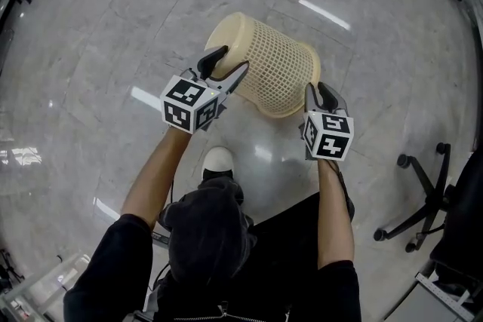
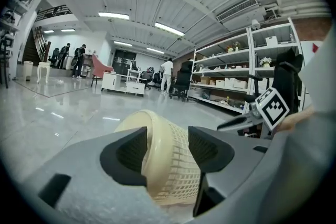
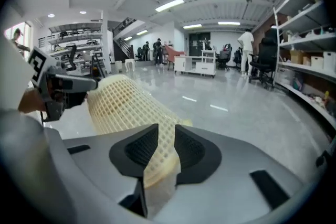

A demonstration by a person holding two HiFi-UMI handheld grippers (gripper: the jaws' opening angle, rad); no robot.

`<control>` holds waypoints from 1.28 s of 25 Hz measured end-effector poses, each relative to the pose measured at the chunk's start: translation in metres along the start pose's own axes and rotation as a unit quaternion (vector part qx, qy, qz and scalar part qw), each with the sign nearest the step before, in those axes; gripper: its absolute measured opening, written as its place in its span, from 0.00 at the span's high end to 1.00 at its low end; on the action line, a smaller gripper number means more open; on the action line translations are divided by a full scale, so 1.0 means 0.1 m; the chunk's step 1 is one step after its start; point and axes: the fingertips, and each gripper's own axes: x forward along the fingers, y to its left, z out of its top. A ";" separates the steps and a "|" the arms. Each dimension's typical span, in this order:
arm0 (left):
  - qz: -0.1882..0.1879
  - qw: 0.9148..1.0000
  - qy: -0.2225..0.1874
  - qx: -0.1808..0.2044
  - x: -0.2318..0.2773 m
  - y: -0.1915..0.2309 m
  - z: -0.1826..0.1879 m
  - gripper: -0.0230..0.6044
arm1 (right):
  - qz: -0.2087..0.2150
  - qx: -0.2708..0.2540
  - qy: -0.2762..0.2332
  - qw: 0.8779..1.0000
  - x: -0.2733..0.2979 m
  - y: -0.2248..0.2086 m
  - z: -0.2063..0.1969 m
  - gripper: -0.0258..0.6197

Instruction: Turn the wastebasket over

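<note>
You're holding the wastebasket sideways: left gripper jaws are spreading wide around its solid end, right gripper jaws are pinching the mesh wall between them.

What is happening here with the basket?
A person works two grippers, and both are closed on a cream mesh wastebasket. The left gripper clamps one end, and the right gripper pinches the thin wall at the other end. The wastebasket is tipped on its side over the floor.

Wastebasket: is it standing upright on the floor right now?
No, the wastebasket lies tipped sideways, with the left gripper and right gripper clamped on its two ends.
</note>
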 end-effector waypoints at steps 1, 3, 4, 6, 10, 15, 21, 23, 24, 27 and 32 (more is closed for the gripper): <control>-0.003 1.000 0.001 0.004 0.01 -0.03 0.00 0.57 | 0.015 -0.012 -0.015 1.000 -0.02 0.09 0.15 0.83; -0.008 1.000 0.001 0.008 0.02 -0.07 -0.02 0.57 | 0.053 -0.049 -0.029 0.997 0.01 0.34 0.41 0.83; -0.009 1.000 0.001 0.008 0.03 -0.09 -0.02 0.57 | 0.073 -0.070 -0.026 0.995 0.07 0.47 0.48 0.83; -0.011 1.000 -0.001 0.009 0.03 -0.13 -0.03 0.57 | 0.108 -0.099 0.001 0.989 0.22 0.68 0.49 0.83; -0.021 1.000 -0.004 0.013 0.07 -0.25 -0.02 0.57 | 0.117 -0.108 0.034 0.987 0.36 0.70 0.31 0.83; -0.040 0.999 -0.005 0.020 0.07 -0.37 -0.01 0.57 | 0.112 -0.080 0.022 0.990 0.35 0.62 0.27 0.83; -0.014 0.998 -0.048 -0.046 -0.16 0.05 0.14 0.57 | 0.109 -0.075 0.022 0.991 0.34 0.63 0.25 0.83; 0.000 0.996 -0.043 -0.084 -0.17 0.32 0.05 0.57 | 0.108 -0.074 0.020 0.991 0.32 0.61 0.23 0.83; 0.005 0.995 -0.038 -0.097 -0.16 0.41 -0.01 0.57 | 0.108 -0.075 0.020 0.991 0.30 0.59 0.22 0.83; 0.006 0.994 -0.008 -0.104 -0.07 0.50 -0.23 0.58 | 0.098 -0.071 0.019 0.992 0.29 0.50 0.20 0.83; -0.017 0.998 0.006 -0.064 0.03 0.23 -0.39 0.65 | 0.082 -0.050 0.025 0.995 0.27 0.33 0.14 0.83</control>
